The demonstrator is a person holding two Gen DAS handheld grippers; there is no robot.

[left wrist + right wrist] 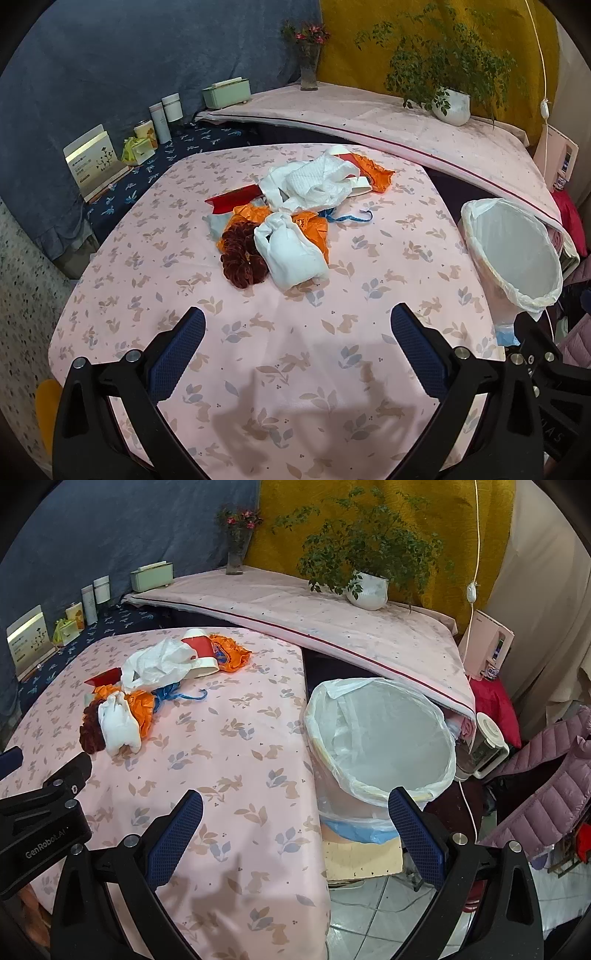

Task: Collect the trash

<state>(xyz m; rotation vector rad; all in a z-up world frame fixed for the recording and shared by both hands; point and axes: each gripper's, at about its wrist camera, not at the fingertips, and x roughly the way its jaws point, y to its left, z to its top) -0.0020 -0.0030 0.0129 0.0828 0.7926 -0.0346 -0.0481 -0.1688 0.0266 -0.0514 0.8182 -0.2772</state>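
Note:
A heap of trash lies mid-table on the pink cloth (295, 354): a white plastic bag (314, 181), a small knotted white bag (291, 254), orange wrappers (314, 225), a dark red frilly clump (242, 258), a red card (232, 197) and blue string (347, 218). The heap also shows in the right wrist view (118, 723). A bin lined with a white bag (384, 738) stands off the table's right edge (513, 251). My left gripper (297, 328) is open and empty, short of the heap. My right gripper (295, 812) is open and empty, over the table edge beside the bin.
A raised pink-covered ledge (332, 627) behind holds a potted plant (365, 587), a flower vase (236, 554) and a green box (151, 576). Bottles and cartons (155, 125) line the dark blue shelf at left. A purple jacket (546, 786) lies at right.

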